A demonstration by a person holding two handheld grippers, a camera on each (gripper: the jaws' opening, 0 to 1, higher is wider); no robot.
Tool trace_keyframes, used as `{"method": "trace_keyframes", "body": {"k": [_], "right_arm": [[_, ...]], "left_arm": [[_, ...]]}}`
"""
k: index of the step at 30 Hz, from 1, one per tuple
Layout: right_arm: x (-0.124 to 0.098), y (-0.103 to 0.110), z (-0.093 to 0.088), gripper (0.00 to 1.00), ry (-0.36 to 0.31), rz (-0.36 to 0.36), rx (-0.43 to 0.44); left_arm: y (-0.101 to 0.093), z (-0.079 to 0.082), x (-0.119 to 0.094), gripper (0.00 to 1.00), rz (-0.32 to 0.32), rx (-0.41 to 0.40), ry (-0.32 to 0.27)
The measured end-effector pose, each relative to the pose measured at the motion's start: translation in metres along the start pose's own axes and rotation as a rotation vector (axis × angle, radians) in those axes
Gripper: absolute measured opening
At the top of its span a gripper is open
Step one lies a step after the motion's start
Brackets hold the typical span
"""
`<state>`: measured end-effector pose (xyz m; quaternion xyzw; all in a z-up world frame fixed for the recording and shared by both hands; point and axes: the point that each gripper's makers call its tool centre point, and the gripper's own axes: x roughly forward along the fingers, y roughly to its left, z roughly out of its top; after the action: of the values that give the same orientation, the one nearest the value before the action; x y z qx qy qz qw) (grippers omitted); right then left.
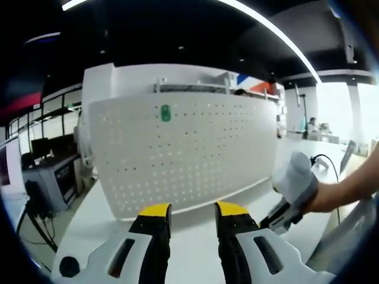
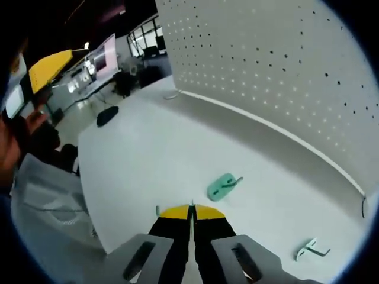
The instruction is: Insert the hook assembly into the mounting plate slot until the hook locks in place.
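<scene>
A white pegboard mounting plate (image 1: 189,154) stands upright on the white table (image 1: 195,231), with one green hook piece (image 1: 166,112) fixed near its top left. My left gripper (image 1: 193,210) hangs open in front of the board, holding nothing. From the right comes the white right gripper (image 1: 294,180), held in a person's hand. In the right gripper view, a green hook assembly (image 2: 222,186) lies on the table just ahead of my right gripper (image 2: 192,211). Its yellow-tipped jaws are shut and nothing shows between them. A paler hook (image 2: 311,248) lies further right, near the pegboard (image 2: 284,77).
A black object (image 2: 106,115) lies on the far part of the table (image 2: 148,160), and a thin cable (image 2: 172,94) runs by the board's foot. The left gripper's yellow tip (image 2: 50,66) shows at upper left. Desks with monitors (image 1: 53,171) stand left of the table.
</scene>
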<state>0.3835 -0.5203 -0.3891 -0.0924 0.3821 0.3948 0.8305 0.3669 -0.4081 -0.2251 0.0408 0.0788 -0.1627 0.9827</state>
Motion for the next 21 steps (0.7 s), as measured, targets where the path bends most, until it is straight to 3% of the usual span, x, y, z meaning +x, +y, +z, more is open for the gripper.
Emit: {"method": "trace_keyframes", "body": {"k": [21], "right_arm": [[-0.040,0.014,0.080,0.00,-0.333,0.036,0.033]], "left_arm": [[-0.012,0.002,-0.001,0.30,-0.034,0.004,0.008]]}}
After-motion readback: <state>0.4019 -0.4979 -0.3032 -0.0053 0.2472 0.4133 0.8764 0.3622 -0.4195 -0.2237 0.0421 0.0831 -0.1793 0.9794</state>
